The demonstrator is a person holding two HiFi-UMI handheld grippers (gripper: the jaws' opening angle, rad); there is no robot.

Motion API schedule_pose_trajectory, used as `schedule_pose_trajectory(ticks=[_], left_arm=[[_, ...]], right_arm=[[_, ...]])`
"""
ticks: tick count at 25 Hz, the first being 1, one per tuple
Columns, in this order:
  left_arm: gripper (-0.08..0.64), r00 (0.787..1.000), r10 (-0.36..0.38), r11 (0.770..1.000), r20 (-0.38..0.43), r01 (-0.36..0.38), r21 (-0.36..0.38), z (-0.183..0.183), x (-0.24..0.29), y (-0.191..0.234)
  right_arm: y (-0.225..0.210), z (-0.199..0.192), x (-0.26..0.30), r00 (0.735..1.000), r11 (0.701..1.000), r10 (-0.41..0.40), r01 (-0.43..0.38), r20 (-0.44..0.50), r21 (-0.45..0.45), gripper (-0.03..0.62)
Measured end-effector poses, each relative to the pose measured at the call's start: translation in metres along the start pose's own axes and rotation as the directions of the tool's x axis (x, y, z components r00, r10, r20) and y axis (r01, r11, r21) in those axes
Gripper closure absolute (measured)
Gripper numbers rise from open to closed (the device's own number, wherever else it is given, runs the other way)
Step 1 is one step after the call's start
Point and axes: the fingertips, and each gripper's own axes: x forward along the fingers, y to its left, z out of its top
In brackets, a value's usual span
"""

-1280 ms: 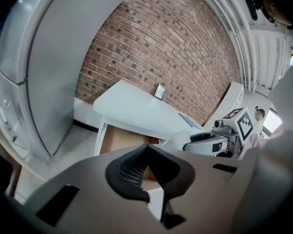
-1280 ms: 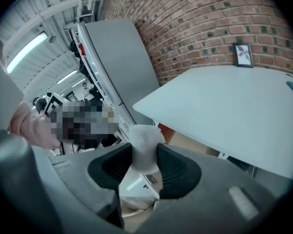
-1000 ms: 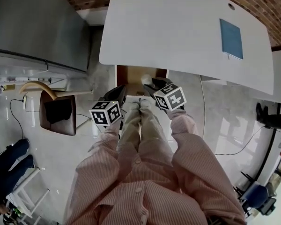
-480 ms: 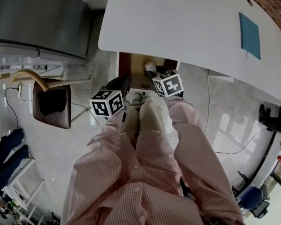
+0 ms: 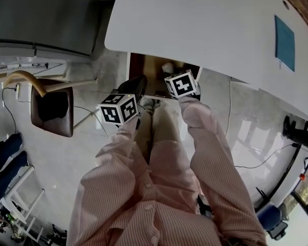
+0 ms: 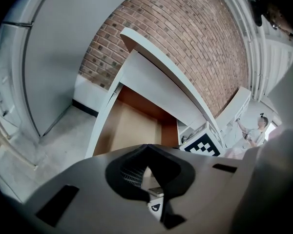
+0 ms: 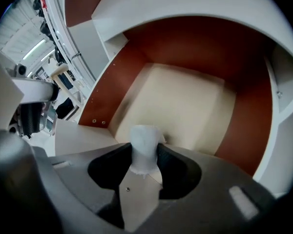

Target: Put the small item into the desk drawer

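The desk drawer [image 5: 153,72] stands pulled out under the white desk [image 5: 195,24], showing a beige floor [image 7: 180,106] and red-brown walls. My right gripper [image 7: 144,147] is shut on a small white item [image 7: 144,139], a soft pale lump, and holds it over the drawer's near part. In the head view the item [image 5: 168,67] shows just beyond the right gripper's marker cube [image 5: 180,84]. My left gripper [image 6: 147,145] has its jaws shut with nothing between them, and hangs at the drawer's front left corner [image 5: 136,86]. The drawer [image 6: 132,126] lies ahead of it.
A teal notebook [image 5: 284,36] lies on the desk's far right. A brown chair [image 5: 51,111] stands on the floor to the left, beside a grey cabinet [image 5: 41,14]. The person's legs [image 5: 154,132] are right below the drawer. A brick wall [image 6: 185,48] is behind the desk.
The right gripper has carried the white item forward, from the drawer's front edge to over its inside. The left gripper has stayed near the drawer's front left corner.
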Motion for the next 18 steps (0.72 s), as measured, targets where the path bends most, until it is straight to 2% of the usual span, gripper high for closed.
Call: schedule_pose_trajectory(ticks=[4,7,9,18], left_arm=[[0.558,1.000,-0.002,1.000,0.007,0.002,-0.013,0.002,0.005,0.000],[0.558,1.000,0.000,1.000,0.011,0.000,-0.022,0.004,0.006,0.002],[0.558,1.000,0.002,1.000,0.014,-0.001,-0.028,0.004,0.006,0.003],[0.559,1.000,0.010,0.999,0.009,-0.009,-0.047,0.003,0.008,0.005]], right_arm=[[-0.007,-0.003,0.010,0.997,1.000,-0.021,0.022,-0.071,0.017,0.430],[-0.014,0.006,0.014,0.996,0.998,-0.063,0.062,-0.059,-0.018,0.430],[-0.011,0.013,0.017,0.997,0.997,-0.058,0.056,-0.043,-0.052,0.430],[-0.010,0.015,0.024,0.997,0.996,-0.064,0.062,-0.030,-0.067,0.430]])
